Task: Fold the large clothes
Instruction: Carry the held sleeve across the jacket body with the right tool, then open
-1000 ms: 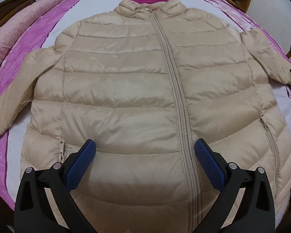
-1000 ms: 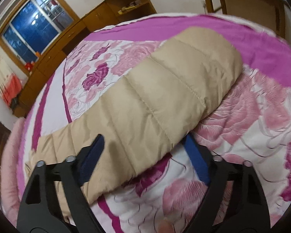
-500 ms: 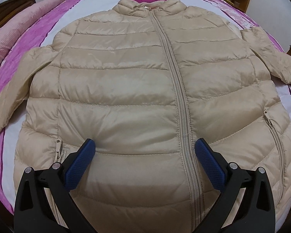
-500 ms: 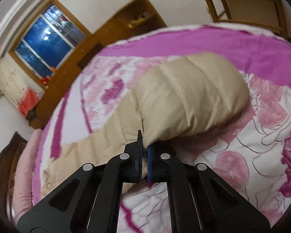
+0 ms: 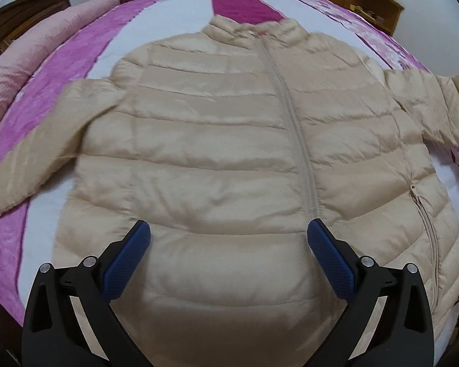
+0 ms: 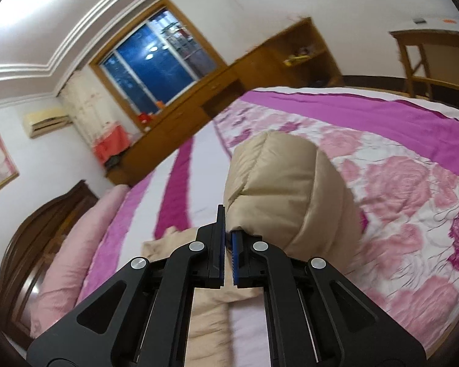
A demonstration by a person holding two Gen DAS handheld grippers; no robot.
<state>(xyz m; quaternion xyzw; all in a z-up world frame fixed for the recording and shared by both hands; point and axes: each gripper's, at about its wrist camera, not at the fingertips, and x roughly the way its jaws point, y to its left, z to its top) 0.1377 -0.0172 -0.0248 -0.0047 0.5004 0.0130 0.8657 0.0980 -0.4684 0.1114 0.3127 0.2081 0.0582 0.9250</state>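
Observation:
A beige quilted puffer jacket [image 5: 217, 159] lies front up and zipped on the bed, collar at the far end. My left gripper [image 5: 229, 229] hovers open over its lower hem, blue pads wide apart with nothing between them. The jacket's right sleeve [image 5: 437, 104] rises at the right edge of the left wrist view. In the right wrist view my right gripper [image 6: 228, 232] is shut on the edge of that sleeve [image 6: 287, 189], which is lifted off the bed and bulges above the fingers. The rest of the jacket [image 6: 205, 305] lies below the gripper.
The bed has a pink and purple floral cover [image 6: 413, 189]. A pink rolled quilt [image 5: 30, 61] lies along the left side by a dark wooden headboard [image 6: 42, 238]. Wooden cabinets [image 6: 229, 91], a window [image 6: 156, 58] and a wooden chair [image 6: 431, 61] stand beyond the bed.
My right gripper shut on the sleeve's edge and raised it off the bed, tilting up toward the room. The left gripper stayed open and pulled back a little from the jacket.

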